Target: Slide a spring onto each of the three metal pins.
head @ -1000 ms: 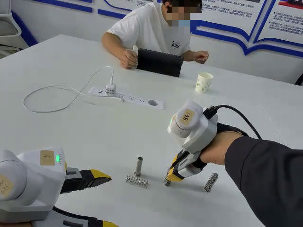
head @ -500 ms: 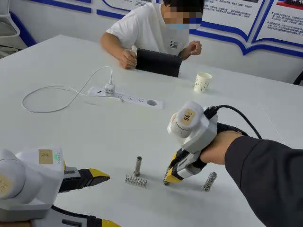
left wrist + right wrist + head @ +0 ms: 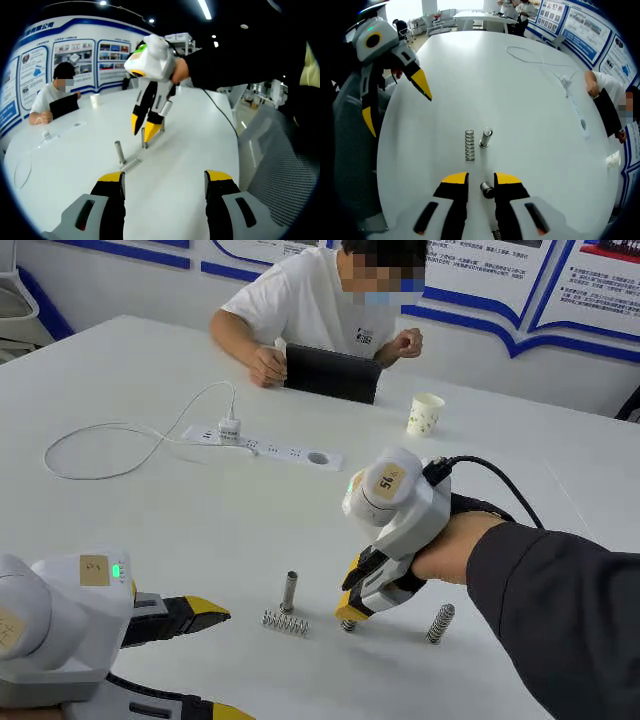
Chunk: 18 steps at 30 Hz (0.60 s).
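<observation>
- Two pins carry coils: the far pin [image 3: 438,623] stands sprung to the right of the right tool [image 3: 349,612], and the middle pin [image 3: 486,189] sits between that tool's yellow tips with a coil round it.
- Right tool's jaws are parted only narrowly, one on each side of the middle pin. Whether they pinch the coil or merely flank it I cannot tell from here.
- One bare pin [image 3: 290,592] stands upright on the surface [image 3: 200,510], and the loose spring [image 3: 285,622] lies flat just beside its foot.
- Left tool [image 3: 165,177] hovers low at the near side, jaws wide apart and holding nothing, pointed towards the bare pin.
- Step in hand looks like seating the second coil on the middle pin.
- Next move calls for lifting the loose spring by its side and turning it upright. Its bore then has to line up over the bare pin's top and slide down without knocking the pin over.
</observation>
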Each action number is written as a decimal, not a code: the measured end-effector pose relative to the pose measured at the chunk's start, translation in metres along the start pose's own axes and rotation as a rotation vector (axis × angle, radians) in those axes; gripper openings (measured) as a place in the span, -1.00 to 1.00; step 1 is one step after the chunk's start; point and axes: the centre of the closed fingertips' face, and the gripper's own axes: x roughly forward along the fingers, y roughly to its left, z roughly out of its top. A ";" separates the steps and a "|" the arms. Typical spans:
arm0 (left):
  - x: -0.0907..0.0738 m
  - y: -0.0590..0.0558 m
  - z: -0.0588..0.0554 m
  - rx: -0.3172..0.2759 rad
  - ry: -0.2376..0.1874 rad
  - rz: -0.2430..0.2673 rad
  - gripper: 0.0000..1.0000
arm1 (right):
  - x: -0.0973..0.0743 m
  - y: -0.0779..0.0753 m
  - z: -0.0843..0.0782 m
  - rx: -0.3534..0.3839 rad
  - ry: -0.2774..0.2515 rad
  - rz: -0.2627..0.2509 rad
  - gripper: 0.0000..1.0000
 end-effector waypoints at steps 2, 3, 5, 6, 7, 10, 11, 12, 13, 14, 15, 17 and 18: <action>-0.001 0.000 0.000 -0.001 -0.001 0.002 0.31 | 0.003 0.002 0.003 -0.006 -0.003 0.003 -0.58; -0.001 0.001 0.000 -0.002 -0.001 0.004 0.31 | 0.004 0.004 0.005 -0.007 -0.005 0.007 -0.58; -0.003 0.001 -0.001 -0.003 -0.001 0.006 0.31 | 0.006 0.005 0.007 -0.008 -0.008 0.012 -0.58; -0.003 0.002 -0.001 -0.004 -0.001 0.007 0.31 | 0.007 0.006 0.008 -0.011 -0.009 0.013 -0.59; -0.003 0.002 -0.001 -0.004 -0.001 0.008 0.31 | 0.008 0.007 0.009 -0.011 -0.011 0.015 -0.59; -0.005 0.003 -0.003 -0.008 0.000 0.012 0.30 | 0.013 0.010 0.010 -0.007 -0.014 0.023 -0.61; -0.005 0.004 -0.003 -0.009 0.000 0.012 0.30 | 0.015 0.011 0.010 -0.007 -0.015 0.025 -0.61; -0.005 0.004 -0.003 -0.009 0.000 0.012 0.30 | 0.016 0.012 0.011 -0.006 -0.015 0.028 -0.62; -0.006 0.004 -0.003 -0.010 0.000 0.013 0.30 | 0.018 0.013 0.011 -0.005 -0.014 0.031 -0.62; -0.006 0.005 -0.003 -0.010 0.000 0.013 0.30 | 0.020 0.015 0.011 -0.005 -0.013 0.035 -0.63; -0.006 0.005 -0.004 -0.011 0.001 0.014 0.30 | 0.022 0.015 0.011 -0.005 -0.014 0.035 -0.63; -0.006 0.006 -0.004 -0.012 0.002 0.015 0.30 | 0.024 0.016 0.011 -0.002 -0.014 0.040 -0.64; -0.007 0.006 -0.005 -0.014 0.002 0.016 0.30 | 0.026 0.016 0.012 0.001 -0.015 0.041 -0.64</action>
